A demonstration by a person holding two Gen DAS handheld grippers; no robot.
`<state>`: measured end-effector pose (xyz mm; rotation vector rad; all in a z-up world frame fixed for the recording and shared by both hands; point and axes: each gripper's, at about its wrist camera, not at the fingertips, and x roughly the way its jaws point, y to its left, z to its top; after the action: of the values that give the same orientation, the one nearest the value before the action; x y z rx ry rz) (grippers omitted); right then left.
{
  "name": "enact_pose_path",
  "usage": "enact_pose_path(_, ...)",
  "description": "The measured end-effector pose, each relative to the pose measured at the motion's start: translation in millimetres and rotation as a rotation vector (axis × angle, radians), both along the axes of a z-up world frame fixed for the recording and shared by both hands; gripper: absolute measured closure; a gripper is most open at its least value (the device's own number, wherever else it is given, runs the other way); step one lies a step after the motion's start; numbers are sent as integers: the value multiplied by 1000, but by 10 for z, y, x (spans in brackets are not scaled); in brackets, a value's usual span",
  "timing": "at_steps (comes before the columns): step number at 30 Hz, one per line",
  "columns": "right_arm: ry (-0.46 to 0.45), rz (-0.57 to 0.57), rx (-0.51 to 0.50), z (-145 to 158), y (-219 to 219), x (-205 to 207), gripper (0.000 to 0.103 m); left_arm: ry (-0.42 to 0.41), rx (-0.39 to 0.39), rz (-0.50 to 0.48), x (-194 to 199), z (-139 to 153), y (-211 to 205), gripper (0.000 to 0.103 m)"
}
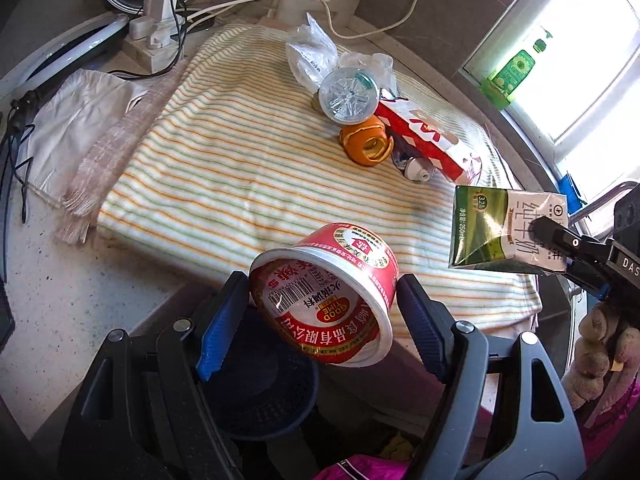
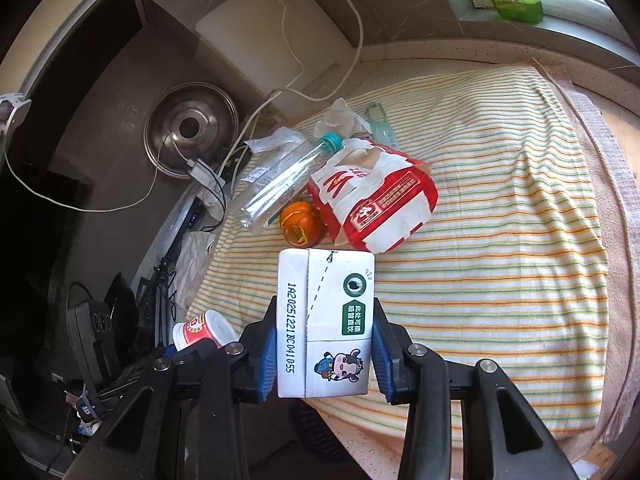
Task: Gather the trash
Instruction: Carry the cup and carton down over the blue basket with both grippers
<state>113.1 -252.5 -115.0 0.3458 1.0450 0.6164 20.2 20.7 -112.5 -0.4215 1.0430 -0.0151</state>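
Both loads are up off the striped cloth (image 2: pixel 500 216): your left claw (image 1: pixel 324 300) is clenched on the noodle cup (image 1: pixel 328 292), your right claw (image 2: pixel 325 352) on the milk carton (image 2: pixel 326 320). Next, likely release both over the dark basket (image 1: pixel 260 392) below the counter (image 1: pixel 72 280) edge.

Trash and other things, counted.
One cup (image 1: pixel 326 294), one milk box (image 2: pixel 326 322), one clear bottle (image 2: pixel 286 182), one orange peel (image 2: pixel 300 224), one red and white bag (image 2: pixel 374 204), one small tube (image 1: pixel 412 167), one striped cloth (image 2: pixel 500 216), two grippers.
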Motion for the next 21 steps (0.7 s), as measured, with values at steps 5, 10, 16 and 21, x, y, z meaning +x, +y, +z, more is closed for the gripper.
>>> enact_pose_path(5,-21,23,-1,67,143,-285,62,11,19,-2,-279,-59,129,25)
enact_pose_path(10,-33,66,-23,69,352,-543,62,37,21,11,-515,-193,276,25)
enact_pose_path(16,-10,110,-40,-47,544,-763,62,76,22,26,-767,-401,380,25)
enact_pose_path(21,17,145,-67,-193,696,-922,62,121,23,31,-919,-627,409,25)
